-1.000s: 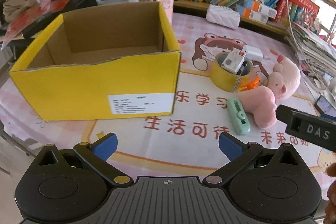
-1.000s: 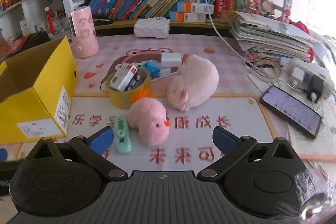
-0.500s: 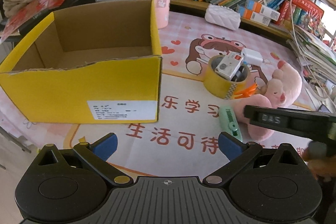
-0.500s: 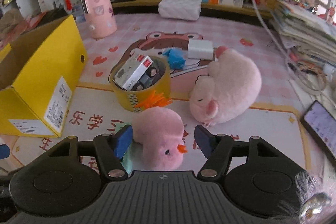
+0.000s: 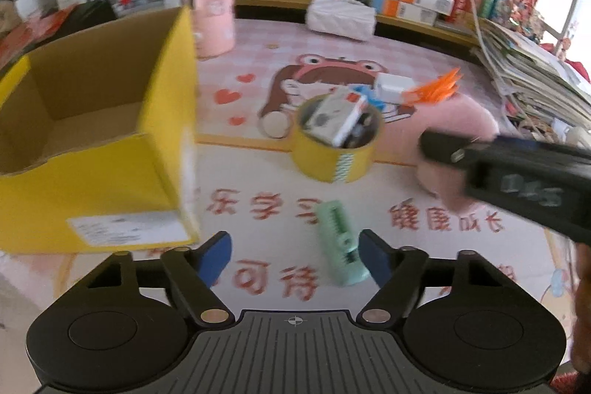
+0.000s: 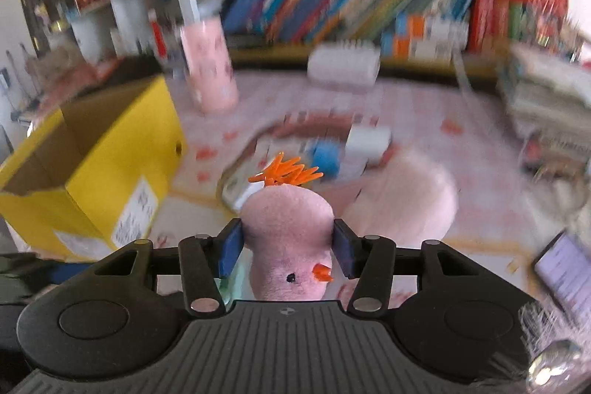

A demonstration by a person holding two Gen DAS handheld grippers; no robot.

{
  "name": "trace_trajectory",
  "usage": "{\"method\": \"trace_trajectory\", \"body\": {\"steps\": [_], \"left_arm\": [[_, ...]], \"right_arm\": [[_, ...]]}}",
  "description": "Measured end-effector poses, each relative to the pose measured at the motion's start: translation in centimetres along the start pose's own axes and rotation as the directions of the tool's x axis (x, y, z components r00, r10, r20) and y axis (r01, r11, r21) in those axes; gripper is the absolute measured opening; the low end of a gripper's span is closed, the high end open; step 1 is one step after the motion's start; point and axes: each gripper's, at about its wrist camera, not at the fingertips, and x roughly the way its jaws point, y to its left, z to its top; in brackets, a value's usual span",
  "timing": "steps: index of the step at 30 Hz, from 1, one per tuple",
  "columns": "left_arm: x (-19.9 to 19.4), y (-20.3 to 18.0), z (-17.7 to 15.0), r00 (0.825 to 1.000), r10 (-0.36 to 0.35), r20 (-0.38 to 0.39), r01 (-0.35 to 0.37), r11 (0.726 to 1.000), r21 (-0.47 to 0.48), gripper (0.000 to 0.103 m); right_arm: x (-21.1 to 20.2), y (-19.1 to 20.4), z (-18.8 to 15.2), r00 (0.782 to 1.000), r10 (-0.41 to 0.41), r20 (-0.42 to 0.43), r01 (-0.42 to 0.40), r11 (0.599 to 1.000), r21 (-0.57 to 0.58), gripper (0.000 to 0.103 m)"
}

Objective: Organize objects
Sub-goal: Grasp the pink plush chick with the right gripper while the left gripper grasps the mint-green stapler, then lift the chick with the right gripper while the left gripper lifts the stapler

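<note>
My right gripper [image 6: 288, 248] is shut on a small pink plush chick [image 6: 290, 239] with orange hair and holds it above the table. In the left wrist view the right gripper's black body [image 5: 517, 180] is at the right, with the chick's orange tuft [image 5: 432, 91] sticking out behind it. My left gripper [image 5: 294, 259] is open and empty, low over the mat, with a mint green stapler-like tool [image 5: 340, 242] just inside its right finger. An open yellow cardboard box [image 5: 110, 135] stands at the left, also seen in the right wrist view [image 6: 96, 165].
A yellow tape roll [image 5: 334, 150] holding a small white box stands mid-table. A bigger pink plush [image 6: 406, 198] lies behind the chick. A pink cup [image 5: 212, 6], a white pouch [image 5: 341, 17], book stacks [image 5: 528, 76] and a phone [image 6: 565, 268] ring the mat.
My right gripper closed on the pink chick and lifted it off the mat. My left gripper swung right, towards the green tool, and narrowed a little.
</note>
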Motion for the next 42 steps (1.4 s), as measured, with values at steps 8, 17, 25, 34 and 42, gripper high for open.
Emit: {"method": "trace_trajectory", "body": {"steps": [8, 17, 25, 34, 42], "left_arm": [[3.6, -3.0, 0.8, 0.997, -0.001, -0.083, 0.006, 0.998, 0.056, 0.049], [4.7, -3.4, 0.9, 0.992, 0.058, -0.111, -0.049, 0.996, 0.076, 0.024], [3.4, -2.5, 1.0, 0.998, 0.023, -0.051, -0.022, 0.999, 0.023, 0.023], [-0.6, -1.2, 0.9, 0.995, -0.033, 0.090, 0.032, 0.999, 0.008, 0.023], [-2.7, 1.7, -0.6, 0.993, -0.047, 0.113, 0.048, 0.999, -0.009, 0.023]], "right_arm": [[-2.7, -3.1, 0.5, 0.992, -0.062, 0.109, 0.062, 0.998, 0.007, 0.049], [-2.6, -5.0, 0.2, 0.993, -0.081, 0.086, 0.078, 0.996, 0.039, 0.049], [-2.1, -5.4, -0.4, 0.994, -0.100, 0.049, 0.097, 0.993, 0.059, 0.049], [-2.1, -4.3, -1.1, 0.994, -0.113, 0.006, 0.113, 0.991, 0.073, 0.049], [-2.7, -1.6, -2.1, 0.991, -0.128, -0.044, 0.132, 0.987, 0.093, 0.049]]}}
